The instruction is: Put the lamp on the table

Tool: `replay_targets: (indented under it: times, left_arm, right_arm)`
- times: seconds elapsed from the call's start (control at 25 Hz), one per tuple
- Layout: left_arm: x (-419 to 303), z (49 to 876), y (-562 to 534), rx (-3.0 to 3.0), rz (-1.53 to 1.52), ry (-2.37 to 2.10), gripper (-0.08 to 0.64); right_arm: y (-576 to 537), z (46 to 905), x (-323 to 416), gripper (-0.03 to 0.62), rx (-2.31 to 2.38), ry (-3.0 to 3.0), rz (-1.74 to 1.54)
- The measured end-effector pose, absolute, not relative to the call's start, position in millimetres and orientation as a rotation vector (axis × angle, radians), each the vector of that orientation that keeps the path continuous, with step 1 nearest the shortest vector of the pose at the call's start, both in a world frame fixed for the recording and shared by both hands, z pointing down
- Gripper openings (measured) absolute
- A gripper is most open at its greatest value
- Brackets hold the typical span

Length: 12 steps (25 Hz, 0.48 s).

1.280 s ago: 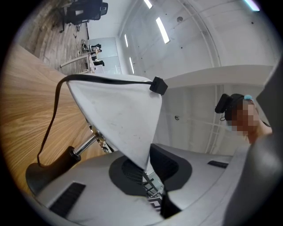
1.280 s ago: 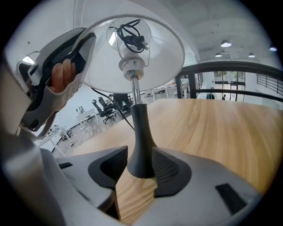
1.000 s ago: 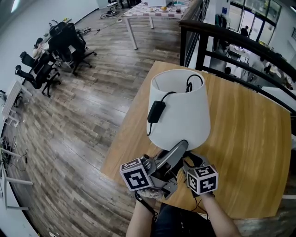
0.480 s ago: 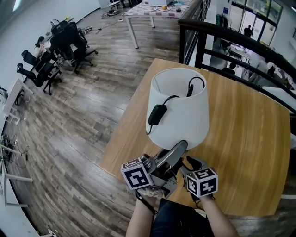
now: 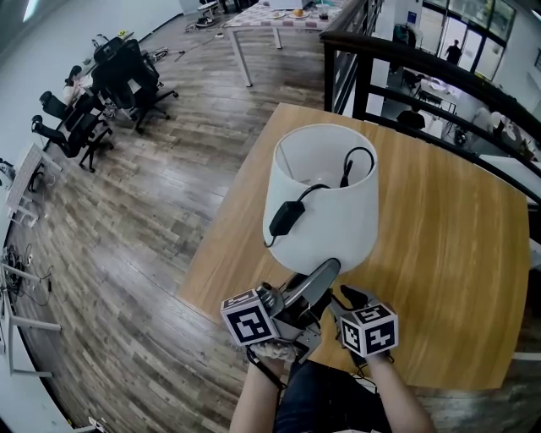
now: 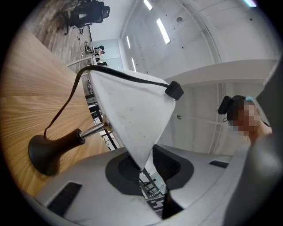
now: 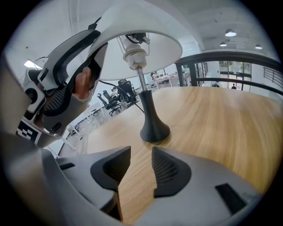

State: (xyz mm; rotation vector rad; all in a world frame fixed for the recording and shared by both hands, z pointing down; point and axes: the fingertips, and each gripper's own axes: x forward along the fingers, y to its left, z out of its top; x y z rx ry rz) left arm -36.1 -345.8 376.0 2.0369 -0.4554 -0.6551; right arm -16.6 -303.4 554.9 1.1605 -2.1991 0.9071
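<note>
The lamp stands upright on the wooden table [image 5: 456, 254], its dark base [image 7: 154, 128] flat on the top near the table's near edge. Its white shade [image 5: 321, 203] carries the black cord and inline switch [image 5: 281, 218], draped over the rim. My left gripper [image 5: 325, 275] reaches up to the shade's lower rim [image 6: 141, 161]. That rim sits between its jaws, which are opening, with a gap beside it. My right gripper [image 5: 347, 298] hovers low over the table in front of the base. Its jaws [image 7: 136, 172] are closing with nothing between them.
A black railing [image 5: 406, 63] runs along the table's far side. The table's left edge drops to the wood floor, where office chairs [image 5: 127, 80] and a white table [image 5: 279, 21] stand farther off. In the left gripper view a person [image 6: 247, 132] is at the right.
The lamp stays in place on the table. The right gripper has drawn back slightly toward me. The left gripper has hardly moved.
</note>
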Motion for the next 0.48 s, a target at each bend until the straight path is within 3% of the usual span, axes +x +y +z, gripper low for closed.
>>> replay_targets:
  times: [0.48]
  left_arm:
    - [-31, 387, -331, 2.031, -0.652, -0.49, 0.092]
  right_arm:
    - [-288, 562, -11, 0.15, 1.122, -2.178, 0.923]
